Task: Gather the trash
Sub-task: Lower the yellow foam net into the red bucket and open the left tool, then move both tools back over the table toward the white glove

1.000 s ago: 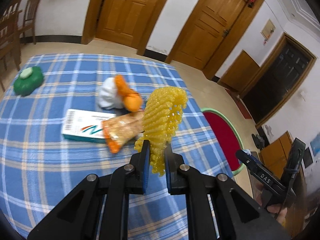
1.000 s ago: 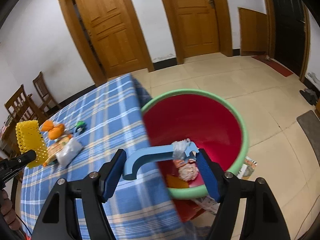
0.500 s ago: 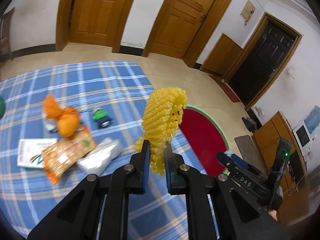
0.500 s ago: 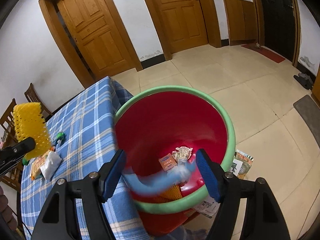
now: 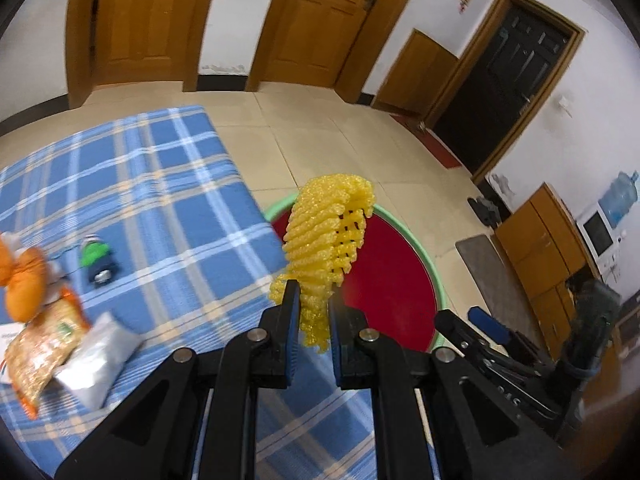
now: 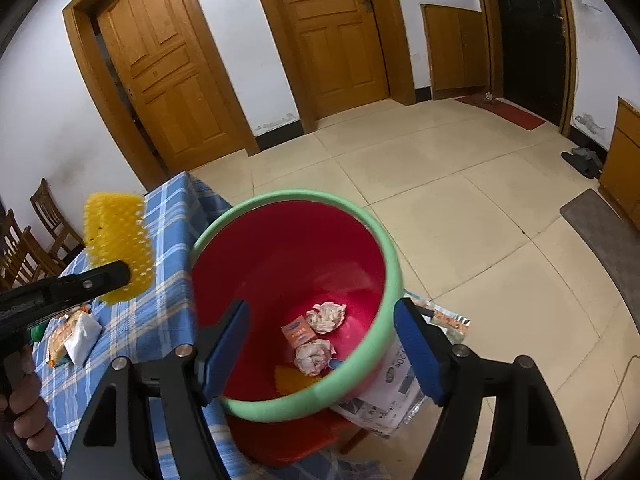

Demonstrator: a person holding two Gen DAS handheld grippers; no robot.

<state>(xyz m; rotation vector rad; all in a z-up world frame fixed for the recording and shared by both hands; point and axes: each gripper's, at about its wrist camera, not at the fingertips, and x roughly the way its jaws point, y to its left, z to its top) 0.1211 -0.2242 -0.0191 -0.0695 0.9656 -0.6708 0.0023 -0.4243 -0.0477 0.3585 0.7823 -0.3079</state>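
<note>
My left gripper (image 5: pixel 314 312) is shut on a yellow foam net (image 5: pixel 328 240), held upright over the table's edge beside the red bin with a green rim (image 5: pixel 434 276). From the right wrist view the net (image 6: pixel 116 236) hangs left of the bin (image 6: pixel 280 196). My right gripper (image 6: pixel 322 308) is above the bin's mouth. Its jaws are opening and nothing is between them. Crumpled paper (image 6: pixel 328 316), an orange packet (image 6: pixel 298 332) and a blue piece (image 6: pixel 334 364) lie inside the bin.
On the blue checked tablecloth (image 5: pixel 160 184) lie an orange bag (image 5: pixel 24 280), a snack packet (image 5: pixel 44 348), a silver pouch (image 5: pixel 96 356) and a small green item (image 5: pixel 96 256). Newspaper (image 6: pixel 400 380) lies under the bin. Wooden chairs (image 6: pixel 44 216) stand behind the table.
My left gripper carried the yellow net rightwards across the table to the bin's side. The light blue piece left my right gripper and dropped into the bin, and that gripper moved over it.
</note>
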